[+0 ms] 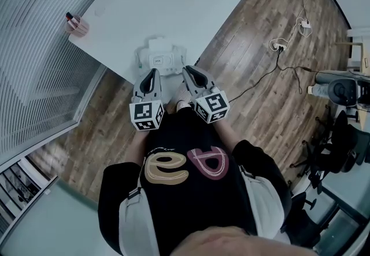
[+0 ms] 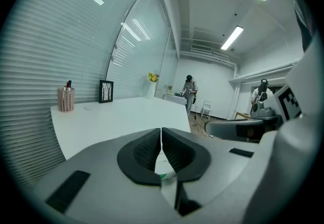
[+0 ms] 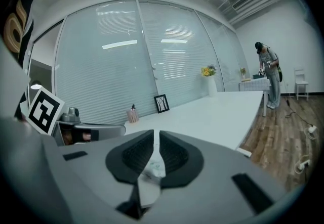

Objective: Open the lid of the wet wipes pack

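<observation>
Clenched, the left tongs [image 2: 161,134] have their pads meeting but for a hairline slit. A white-and-green scrap shows just beneath them, and we cannot tell whether any of it is pinched. Our right tongs [image 3: 156,139] are narrowed onto a white fold that runs up between their pads. We read this as a grip on the near right corner of the pack [image 1: 162,52].

Both tools point away from us and slightly down, side by side, with the pack lying straight ahead of them. It rests at the near edge of the tabletop [image 1: 191,0]. Its long axis seems to run crosswise, from one pair of tongs to the other, so each meets a different end of its near side.

What looks like the lid [image 1: 165,63] sits on the pack's top between the two tips, a little beyond them. It appears slightly nearer the left tongs. We judge the right grip suits holding the pack down. The left would then have to let go and reach forward and inward for the lid's edge.
</observation>
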A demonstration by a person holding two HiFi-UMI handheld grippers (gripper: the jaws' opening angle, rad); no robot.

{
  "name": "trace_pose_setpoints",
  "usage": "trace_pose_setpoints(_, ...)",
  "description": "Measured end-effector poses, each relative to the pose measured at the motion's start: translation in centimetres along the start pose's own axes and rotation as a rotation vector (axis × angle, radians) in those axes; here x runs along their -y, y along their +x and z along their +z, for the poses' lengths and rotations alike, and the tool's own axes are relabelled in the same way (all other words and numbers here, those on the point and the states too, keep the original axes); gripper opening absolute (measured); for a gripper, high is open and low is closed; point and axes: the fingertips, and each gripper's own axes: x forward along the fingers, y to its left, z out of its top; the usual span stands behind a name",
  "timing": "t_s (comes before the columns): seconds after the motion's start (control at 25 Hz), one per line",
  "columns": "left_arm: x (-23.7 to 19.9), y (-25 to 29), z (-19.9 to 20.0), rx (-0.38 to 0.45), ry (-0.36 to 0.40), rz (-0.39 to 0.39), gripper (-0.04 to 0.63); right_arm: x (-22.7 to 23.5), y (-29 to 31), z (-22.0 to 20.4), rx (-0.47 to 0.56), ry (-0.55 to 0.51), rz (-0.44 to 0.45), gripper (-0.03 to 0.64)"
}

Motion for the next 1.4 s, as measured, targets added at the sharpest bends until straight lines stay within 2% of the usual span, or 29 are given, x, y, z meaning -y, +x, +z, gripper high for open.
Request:
trace_pose_setpoints(0.28,0.4,-0.5,0.3,0.015,0.018,-0.005,0.018,-0.7,-0.2,0.4,0.011,-0.019,0.003,0.011)
trace_pose_setpoints(0.68,0.9,-1.9,0.2,0.022,0.054,-0.012,0.018,-2.0,-0.7,0.1,0.010,-0.053,0.009,0.011)
trace_pose_setpoints(1.4,0.3,-3.5,-0.8,0.007,0.082,0.004,0.018,-2.5,-0.7,-1.2,0.003,-0.025,0.019,0.011)
